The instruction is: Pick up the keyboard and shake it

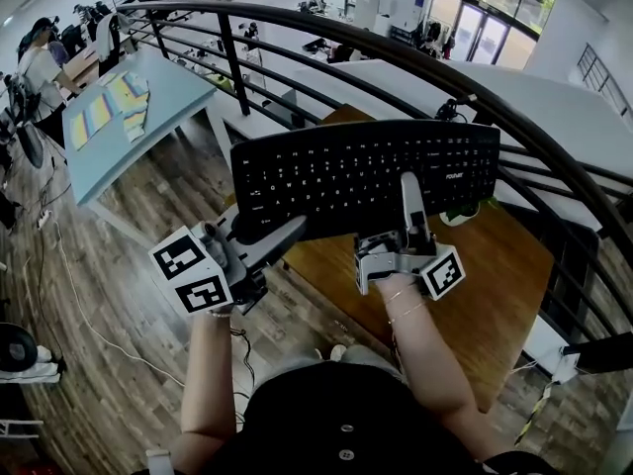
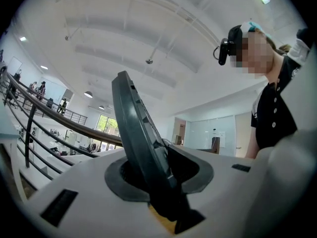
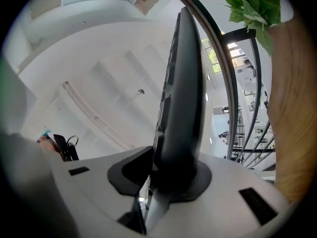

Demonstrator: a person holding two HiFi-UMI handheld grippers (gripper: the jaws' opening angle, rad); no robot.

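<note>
My head view sits high and looks steeply down over the black flat plastic keyboard [image 1: 366, 176], brown wooden table [image 1: 504, 265] and curved black metal railing [image 1: 326, 28]. Left gripper view is pressed up against the keyboard's edge, facing back toward the wearer. Right gripper view is just as close and tilted up at the ceiling. I see keyboard and railing in all three.

The black keyboard [image 1: 366, 174] was lifted clear of the wooden bench [image 1: 504, 275], keys facing up toward the camera, its near long edge clamped at two places.
</note>
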